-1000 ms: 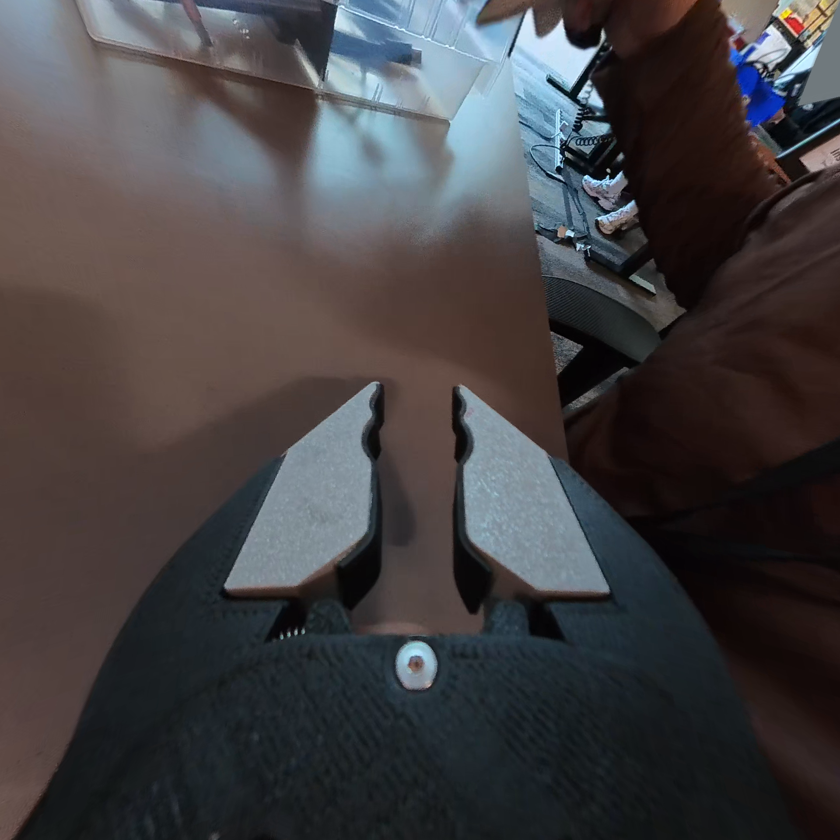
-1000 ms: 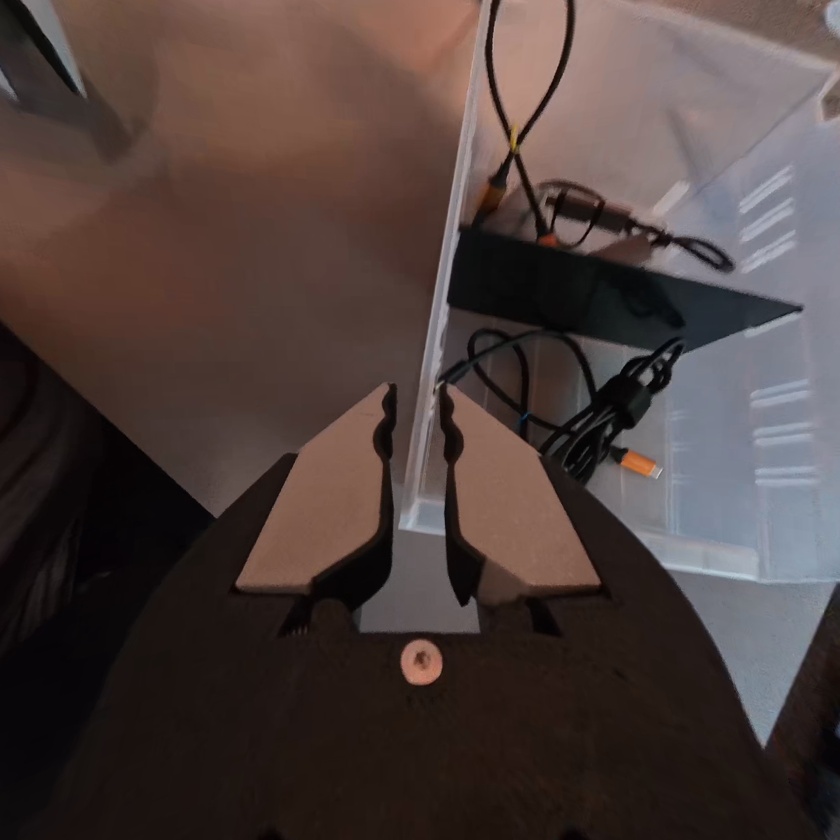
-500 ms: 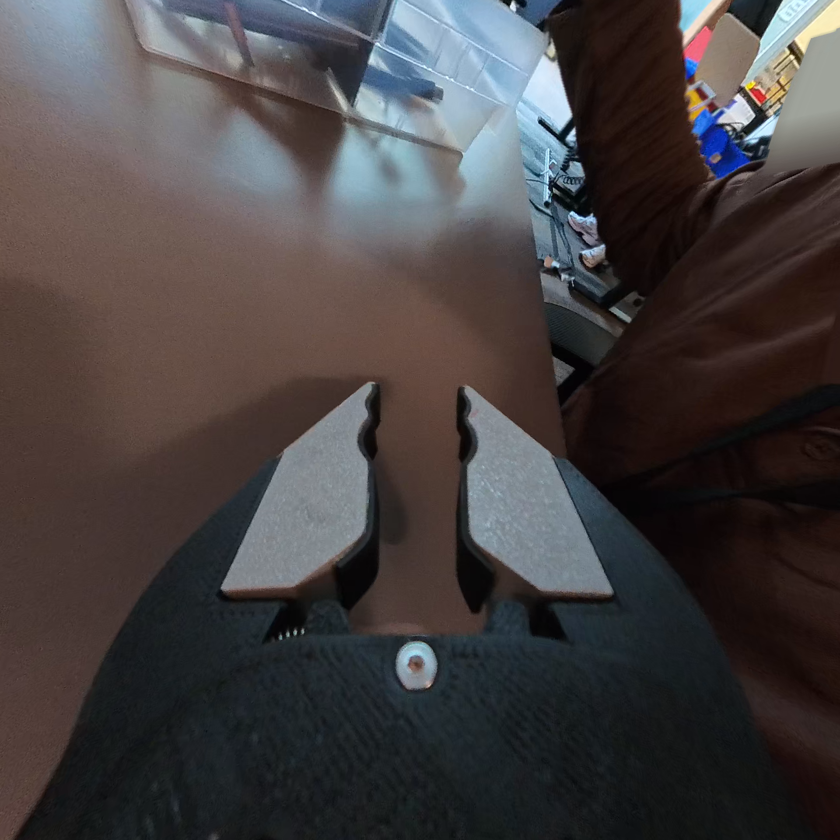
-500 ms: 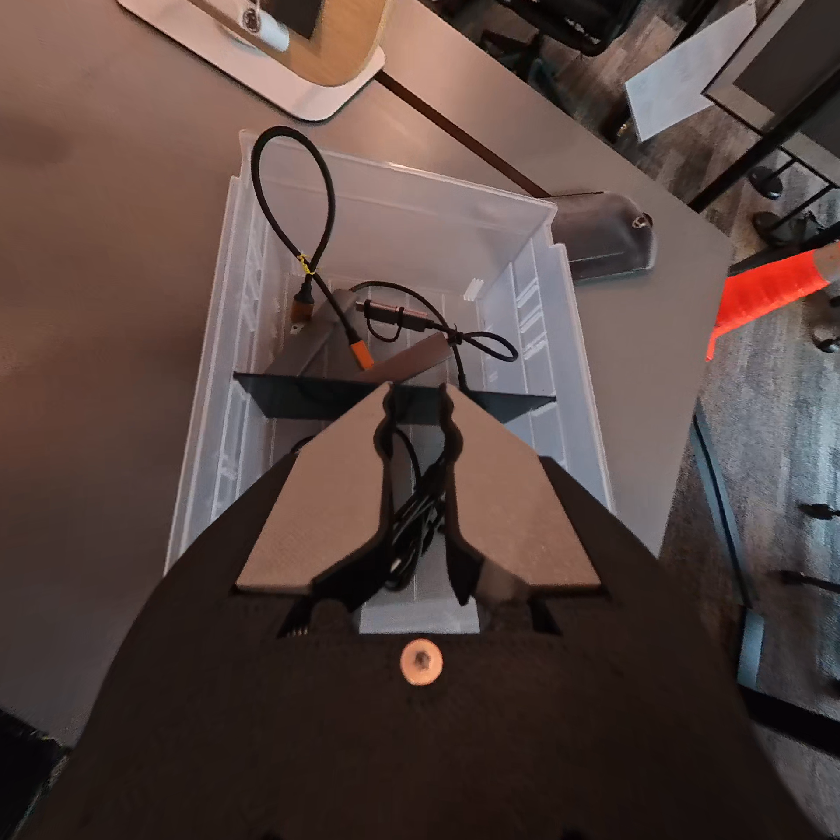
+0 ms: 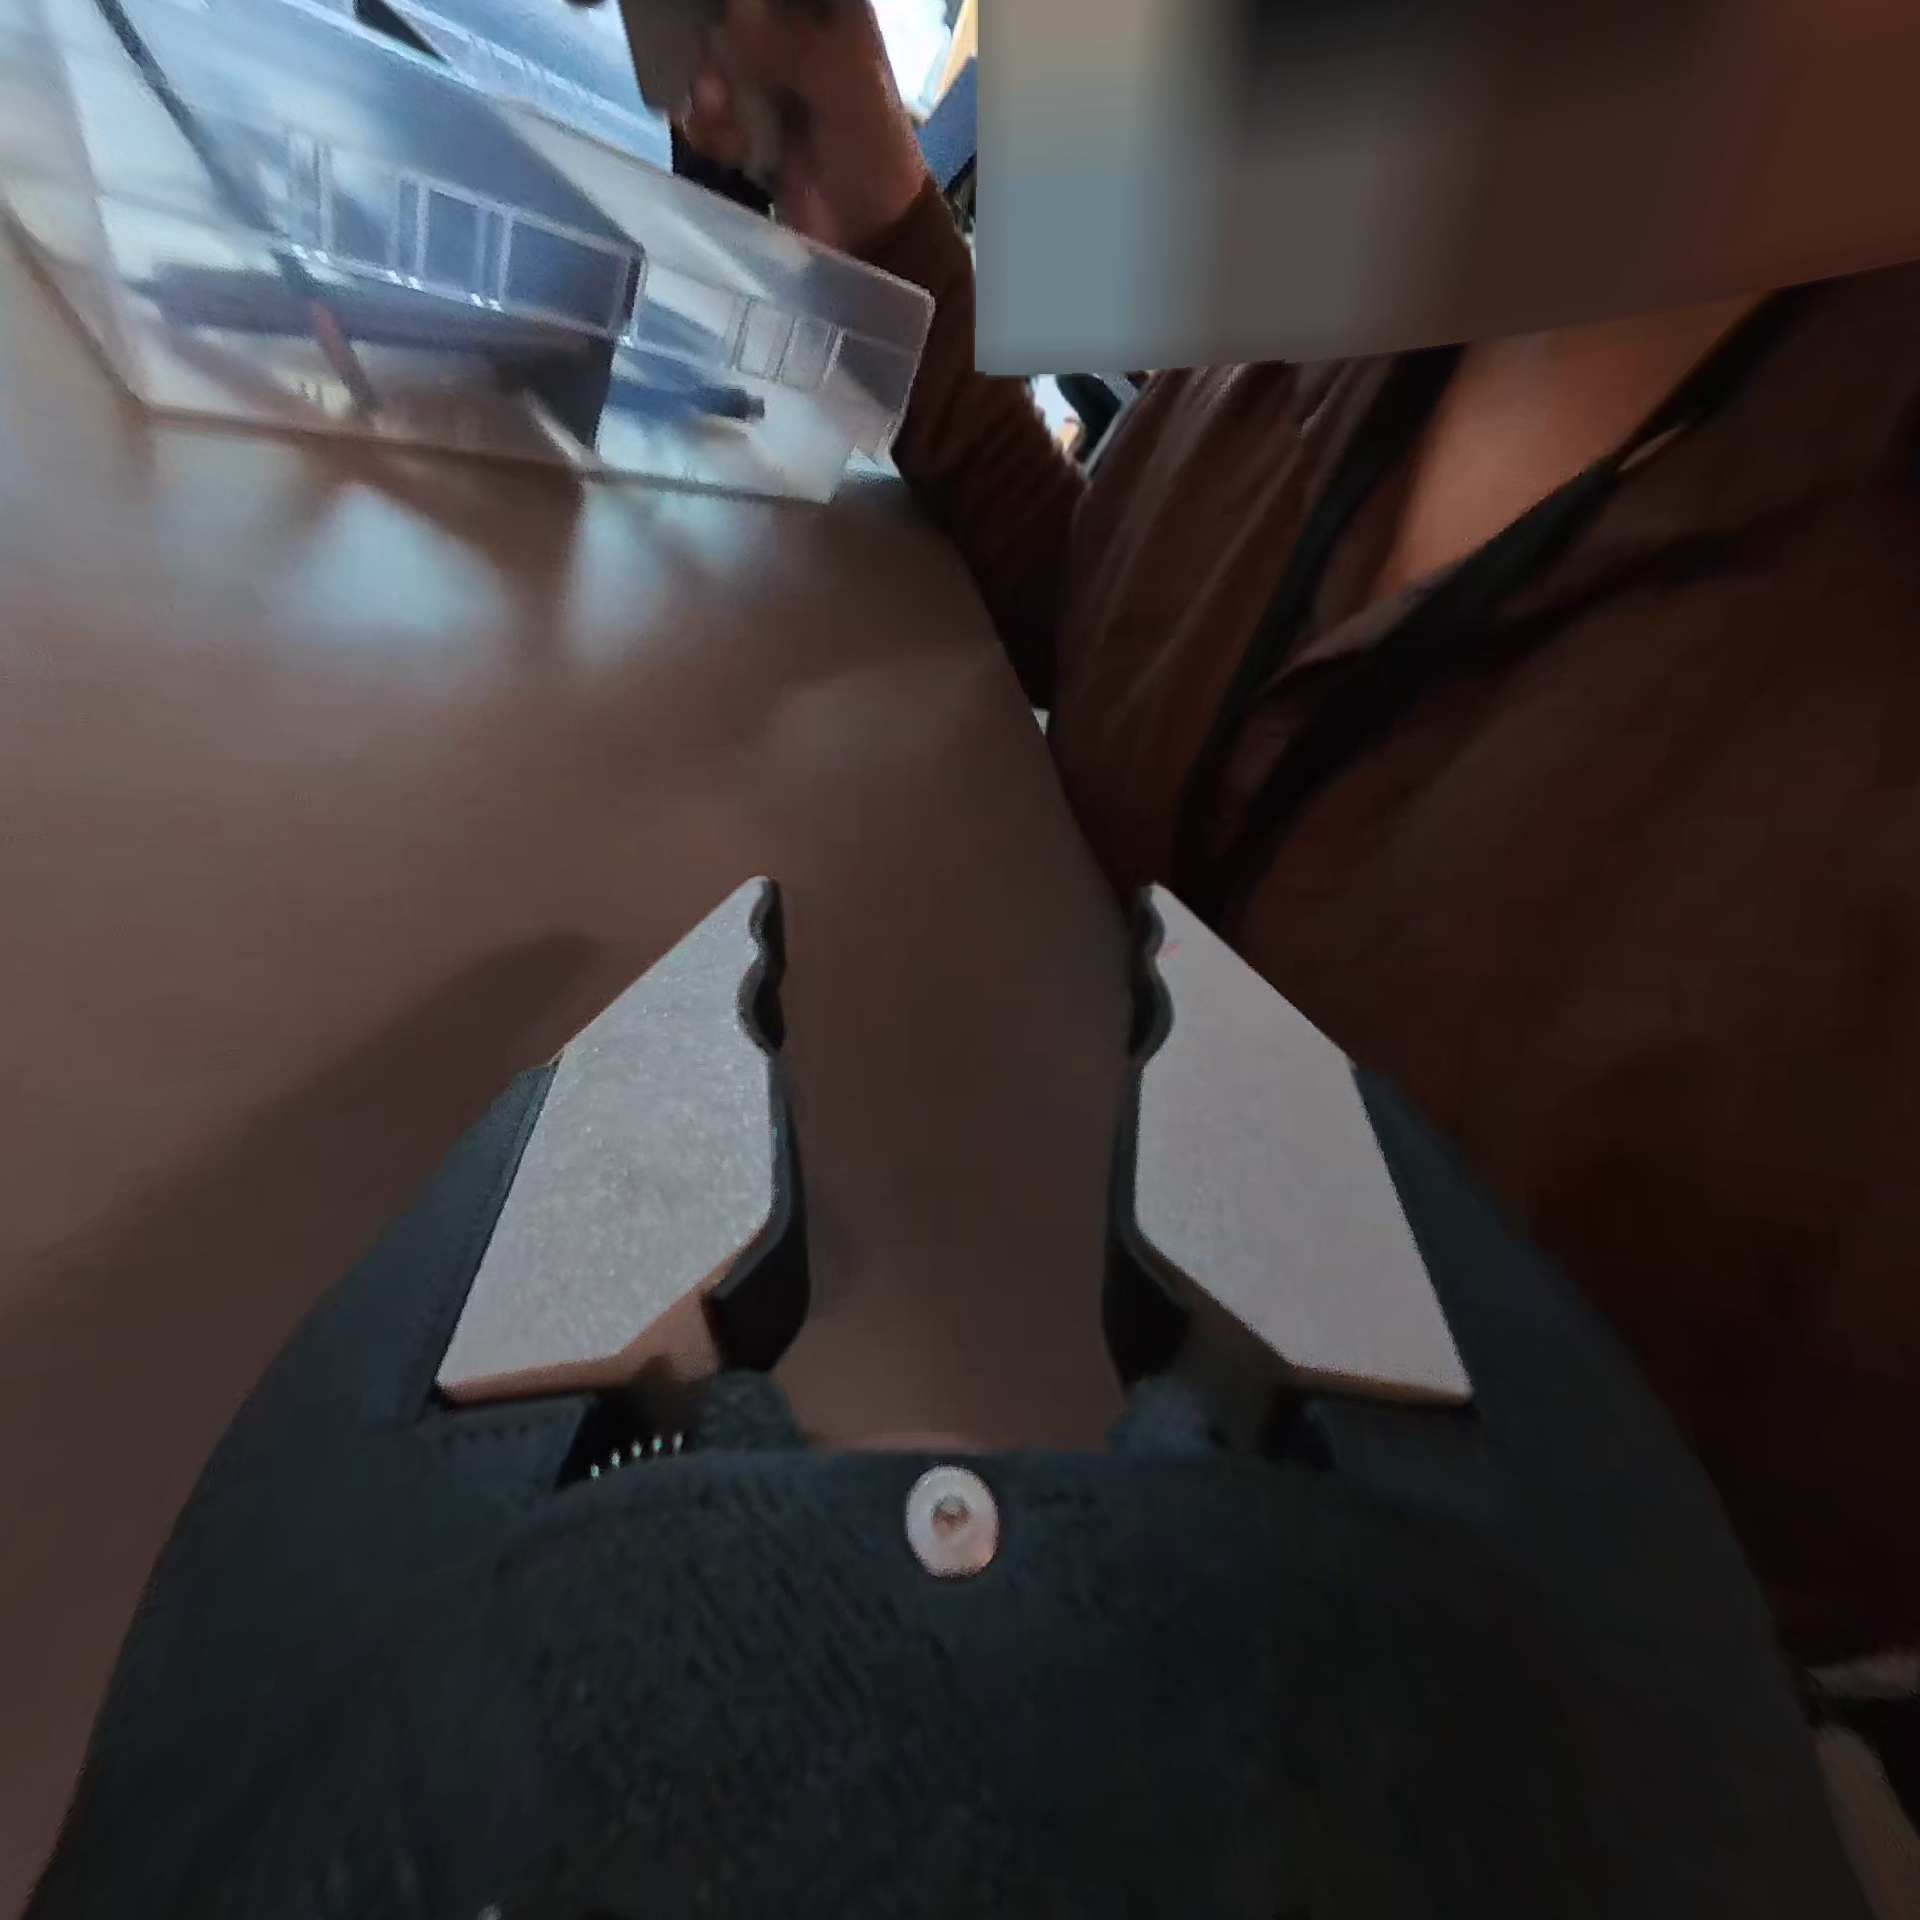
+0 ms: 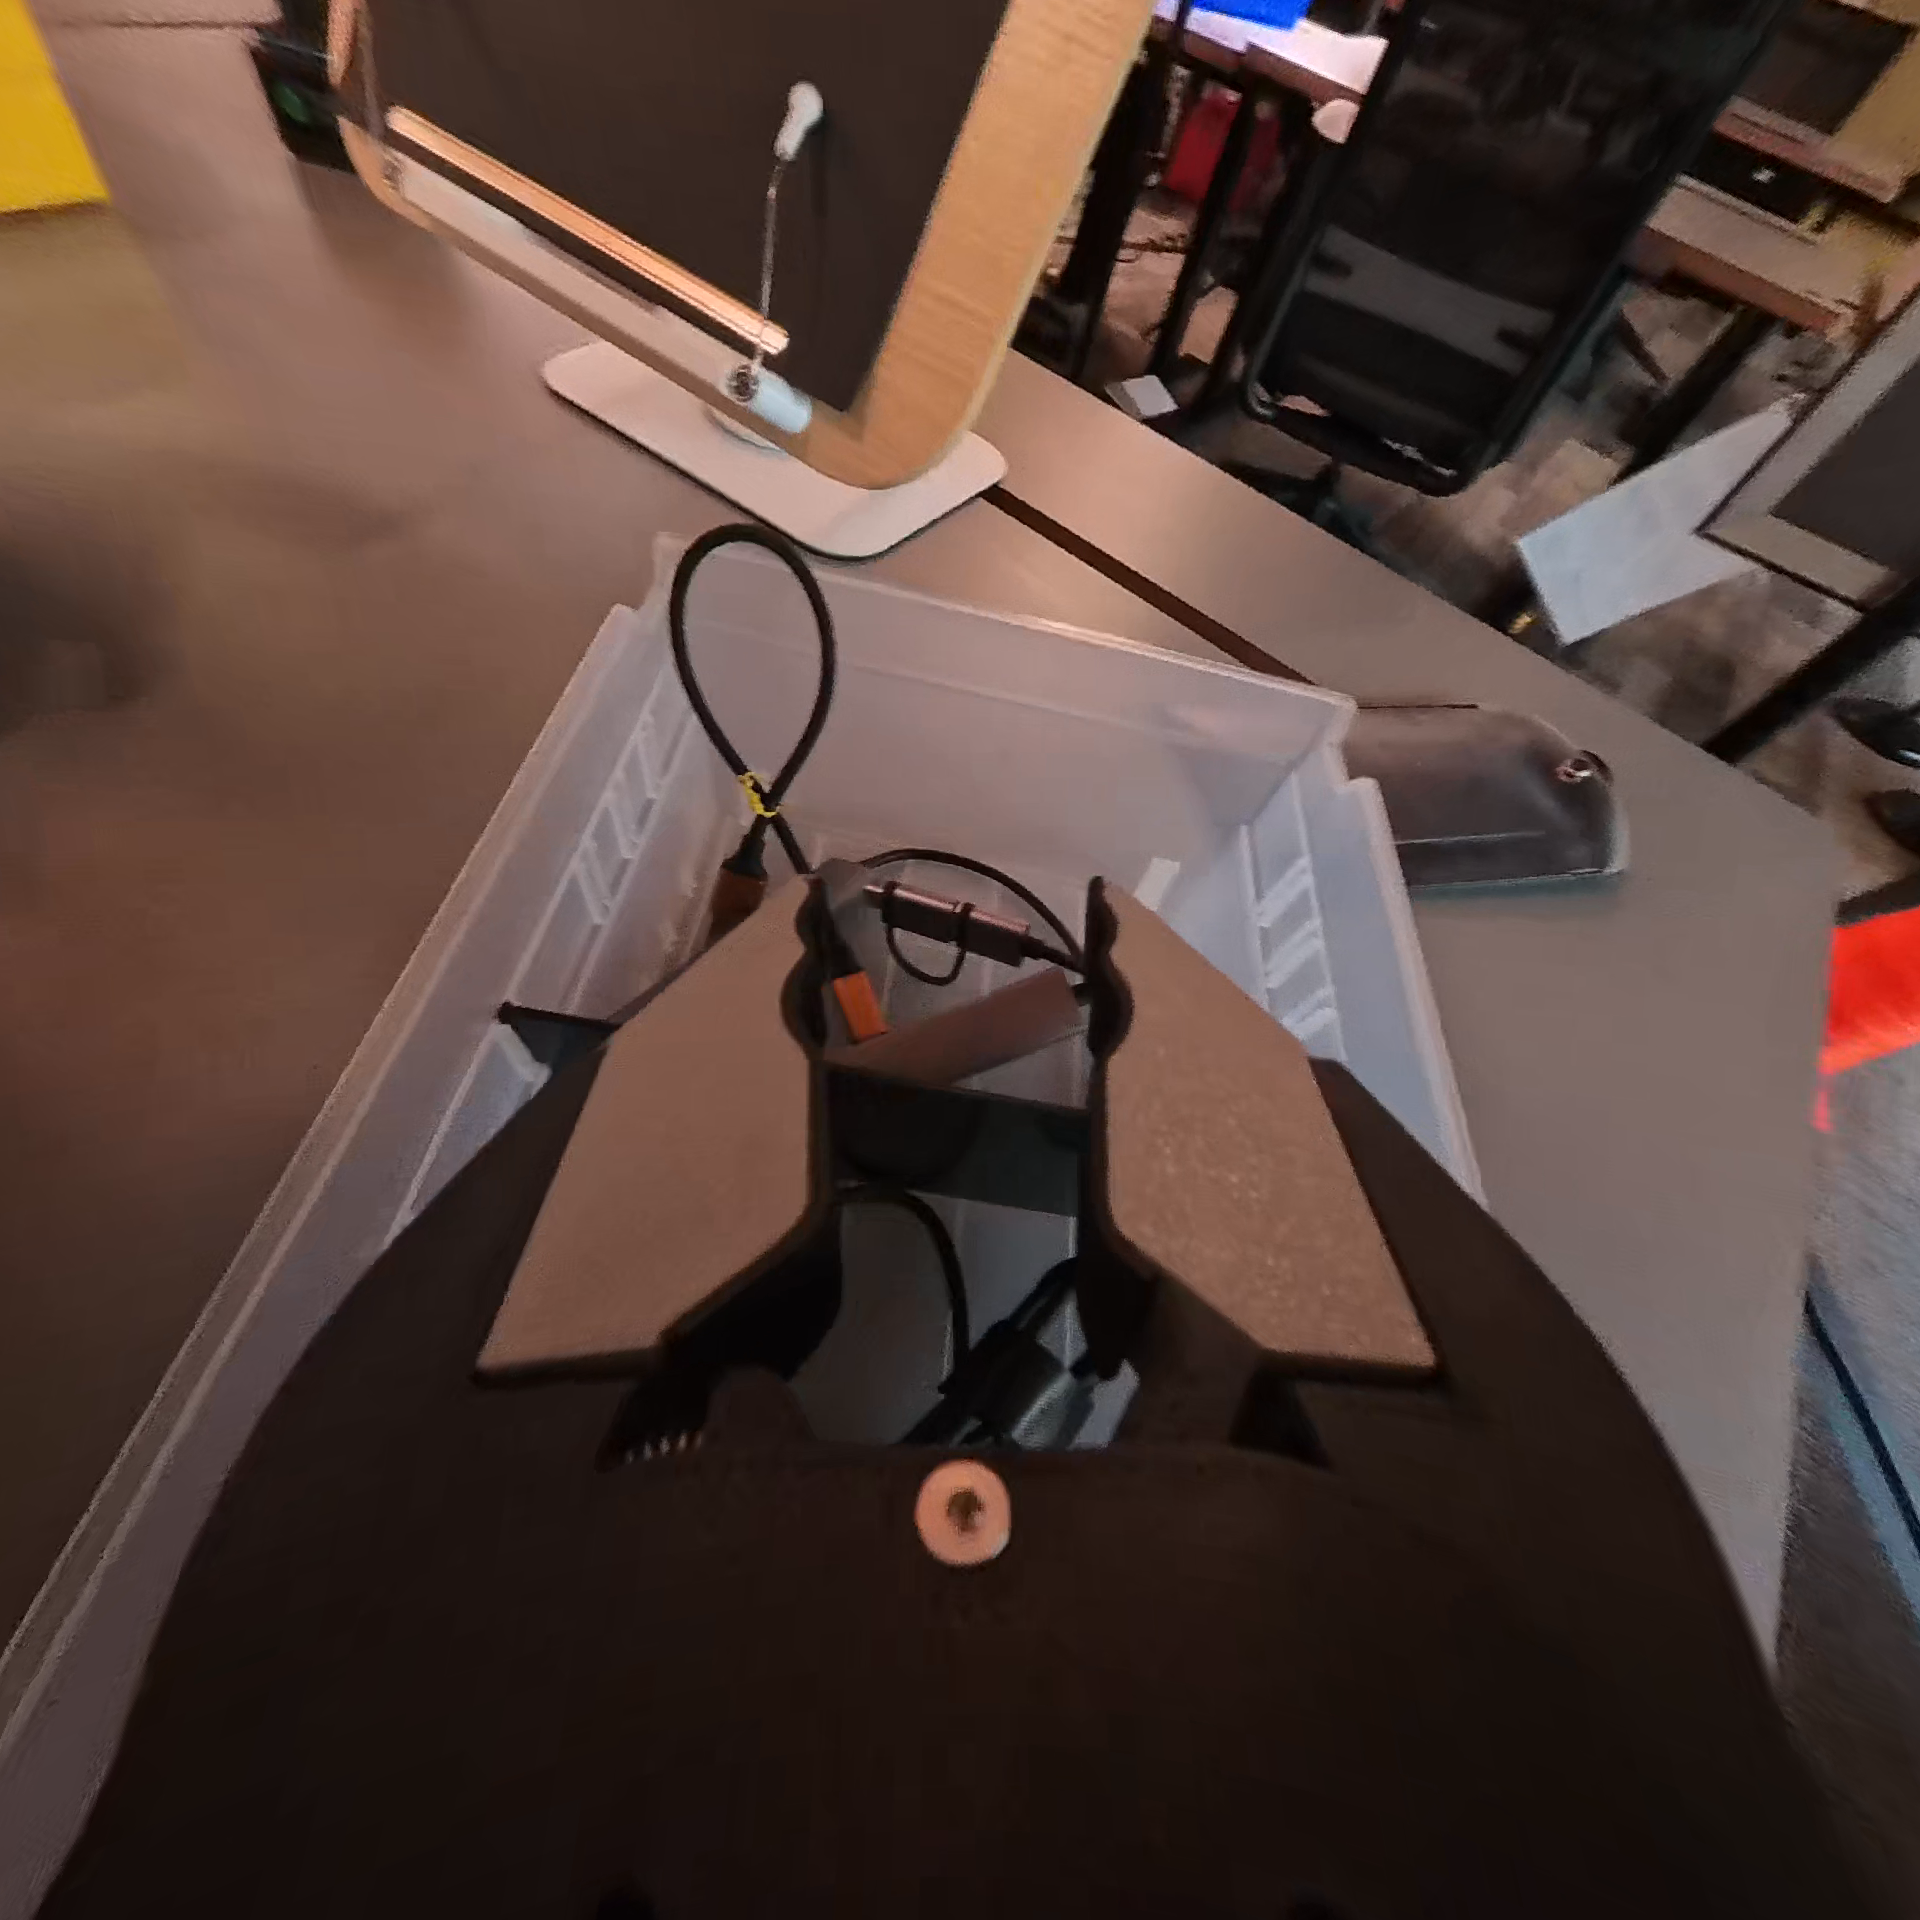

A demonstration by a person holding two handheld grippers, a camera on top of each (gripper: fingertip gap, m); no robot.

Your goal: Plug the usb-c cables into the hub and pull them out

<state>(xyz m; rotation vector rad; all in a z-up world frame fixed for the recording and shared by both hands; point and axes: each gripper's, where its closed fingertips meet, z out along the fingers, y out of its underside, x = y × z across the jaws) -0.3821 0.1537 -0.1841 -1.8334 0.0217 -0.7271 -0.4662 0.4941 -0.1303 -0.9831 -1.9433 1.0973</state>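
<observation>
Right now your right gripper (image 6: 951, 961) hangs with jaws spread and empty over the clear plastic bin (image 6: 997, 675) on the grey table (image 6: 312, 665); between its fingertips you see an orange-tipped usb-c cable (image 6: 854, 1000) lying on the grey hub (image 6: 997, 1029) behind the bin's dark divider (image 6: 935, 1117). Your left gripper (image 5: 956, 966) is released too, low over bare table, well apart from the bin; your brown sleeve (image 5: 966, 416) reaches past its corner.

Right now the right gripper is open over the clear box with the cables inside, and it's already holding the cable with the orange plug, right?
Not quite. The right gripper is open above the clear box, but it holds nothing. In the right wrist view the cable with the orange plug lies loose in the box beyond the open fingers.
</observation>
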